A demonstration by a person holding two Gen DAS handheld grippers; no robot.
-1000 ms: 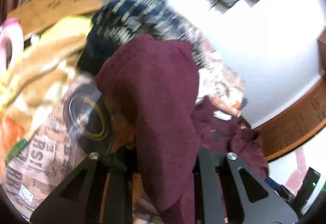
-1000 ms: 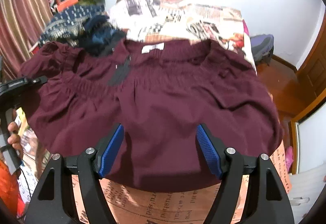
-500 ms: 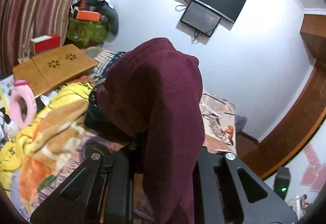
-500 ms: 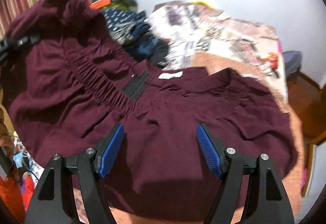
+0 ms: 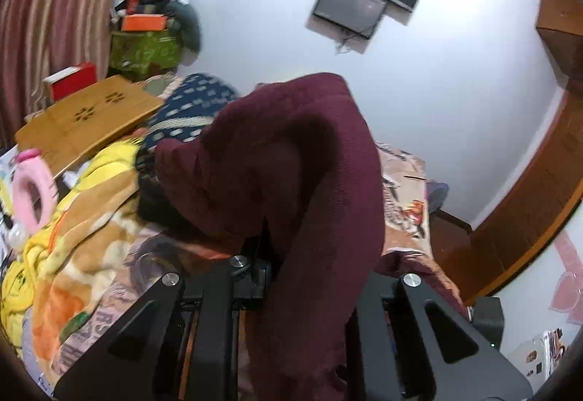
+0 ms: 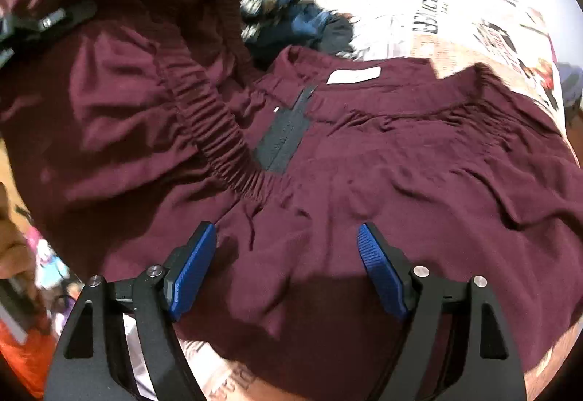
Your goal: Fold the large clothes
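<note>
While left claw (image 5: 291, 277) grips garment (image 6: 364, 182), right claw (image 6: 288, 266) gapes.

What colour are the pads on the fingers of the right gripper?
Blue, with a ribbed surface, on black fingers. The right wrist view shows them best.

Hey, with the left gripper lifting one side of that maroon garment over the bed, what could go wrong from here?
1. The left gripper pinches only an edge of the maroon gathered-waist garment; the cloth might slip free mid-fold.
2. The right gripper hovers open, pinning nothing, so the flat half could drag and wrinkle.
3. The dark blue patterned clothing pile touches the garment's far edge and could get caught in the fold.
</note>
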